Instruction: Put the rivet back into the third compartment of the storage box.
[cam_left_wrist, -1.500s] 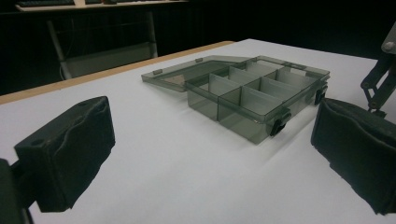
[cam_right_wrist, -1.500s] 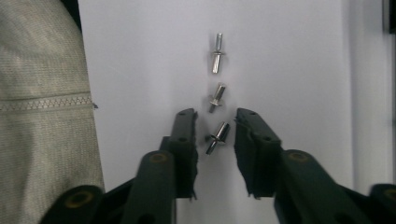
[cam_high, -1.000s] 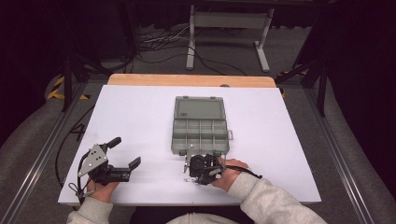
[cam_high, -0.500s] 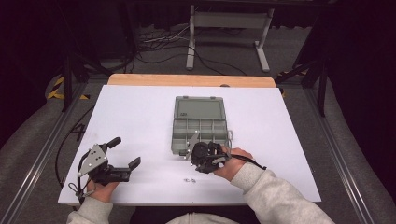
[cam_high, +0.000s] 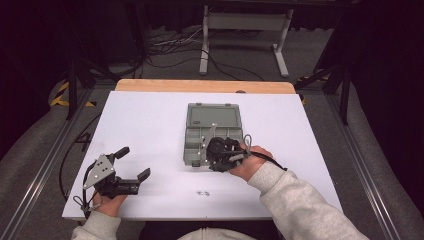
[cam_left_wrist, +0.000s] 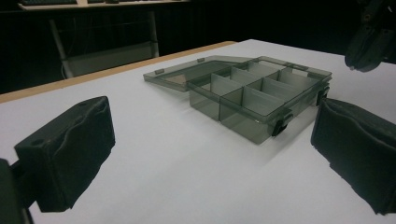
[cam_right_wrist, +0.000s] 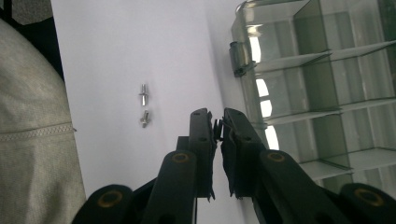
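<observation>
Fingers of the right gripper pinch a small screw beside the compartment box; left gripper fingers spread

Bright overhead light on the white table, dark surroundings (soft grain, faint shadows, slight blur throughout)

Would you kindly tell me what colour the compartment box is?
Translucent smoky grey box, clearest in the left gripper view.

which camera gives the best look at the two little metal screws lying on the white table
The right gripper view: the two small silver metal screws lie sharp and apart on the white table, left of its shut jaws. The high view shows them as a faint speck near the front edge.
</observation>
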